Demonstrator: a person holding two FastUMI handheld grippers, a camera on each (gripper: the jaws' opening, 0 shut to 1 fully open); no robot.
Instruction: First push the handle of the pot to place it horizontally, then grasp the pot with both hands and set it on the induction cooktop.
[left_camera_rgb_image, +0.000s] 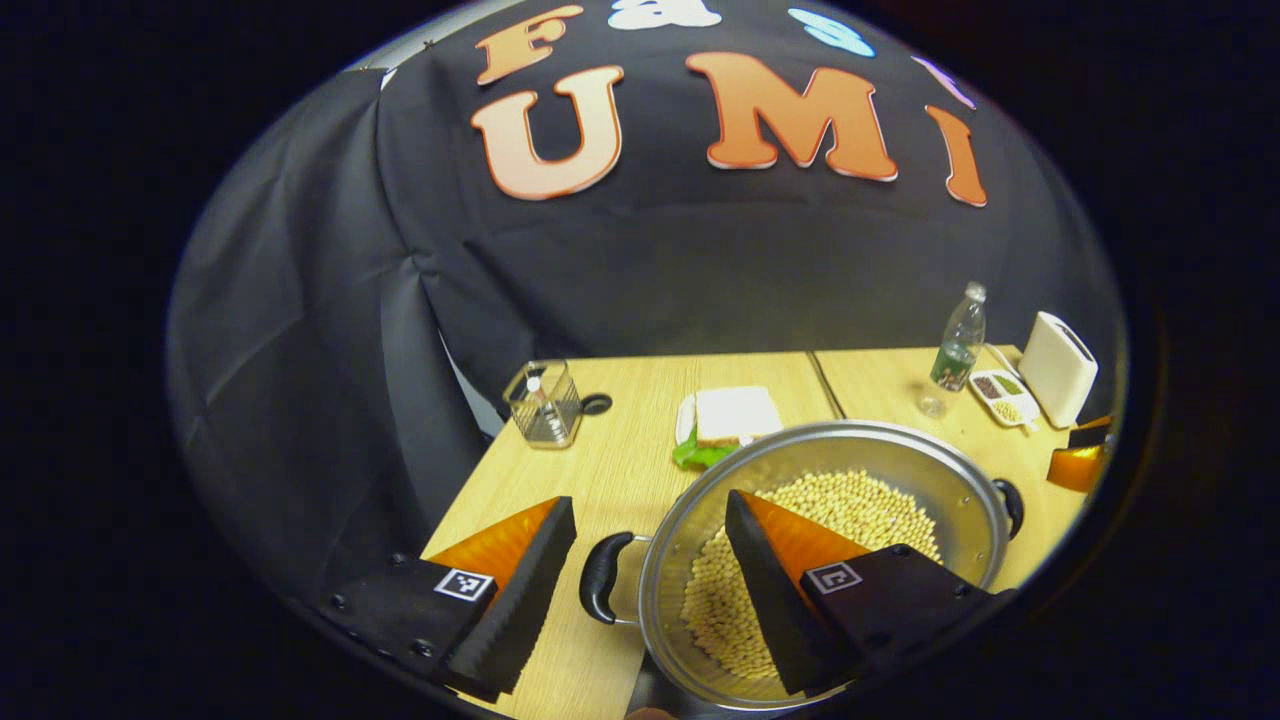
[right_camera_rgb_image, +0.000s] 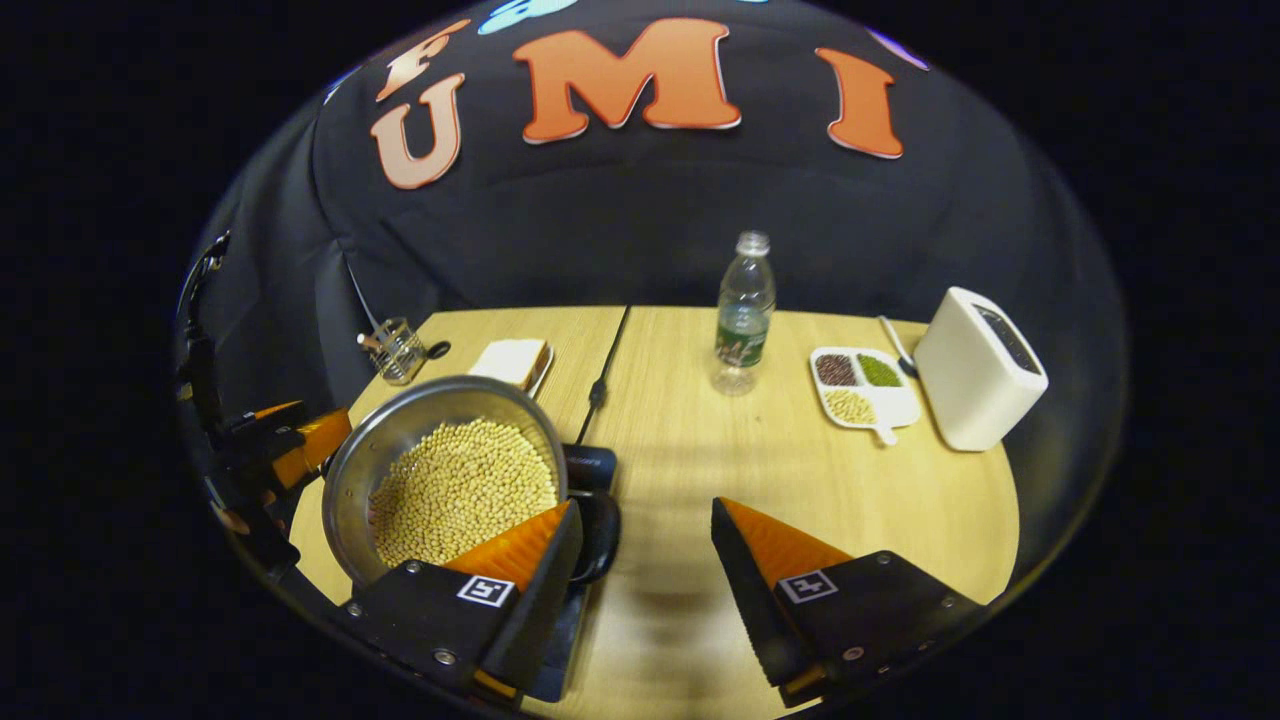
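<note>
A steel pot (left_camera_rgb_image: 960, 490) holding soybeans (left_camera_rgb_image: 850, 510) has a black handle on each side. My left gripper (left_camera_rgb_image: 648, 502) is open. The pot's near handle (left_camera_rgb_image: 600, 578) and rim lie between its fingers, one finger over the beans and one outside. In the right gripper view the pot (right_camera_rgb_image: 400, 430) is at the left. My right gripper (right_camera_rgb_image: 646, 505) is open around the other handle (right_camera_rgb_image: 603, 535). A black slab, apparently the induction cooktop (right_camera_rgb_image: 592, 462), shows under the pot; I cannot tell whether the pot rests on it. The left gripper (right_camera_rgb_image: 285, 440) shows beyond the pot.
On the wooden table (right_camera_rgb_image: 700, 450) stand a water bottle (right_camera_rgb_image: 743, 315), a divided dish of beans (right_camera_rgb_image: 862, 385), a white box-shaped appliance (right_camera_rgb_image: 978, 370), a glass holder (right_camera_rgb_image: 398, 350) and a white block on a plate (right_camera_rgb_image: 512, 362). A dark seam runs between the two tabletops.
</note>
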